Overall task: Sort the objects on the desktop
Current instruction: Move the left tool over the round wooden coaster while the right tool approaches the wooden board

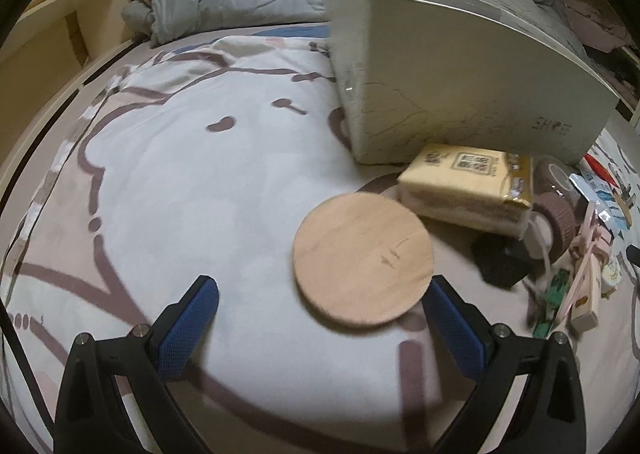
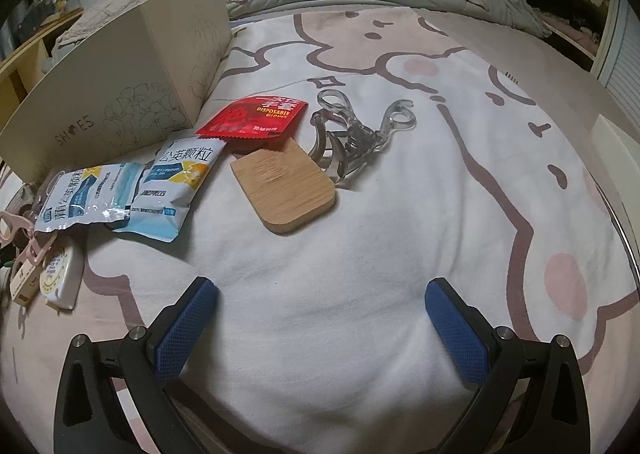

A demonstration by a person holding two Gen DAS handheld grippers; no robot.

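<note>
— Grippers first: the left gripper is spread wide and empty, and so is the right gripper. Nothing pinched in either.

— Which one is closer to something worth sorting?

— The left, I'd say. The round wooden disc lies on the bed just ahead of it, shifted toward the right finger, whose blue pad nearly meets the disc's rim. Being round, it has no long axis to line up with.

— And the right?

— Its nearest piece is the bamboo board, ahead and a little left of centre in its frame, long axis running from upper left to lower right. Well apart from the fingertips.

— What does one camera catch that the other misses?

— The right view alone shows the red glove packet, the clear clips and the two blue-white sachets. The left view alone shows the tissue pack and the brown tape rolls. Both see the shoe box.
</note>
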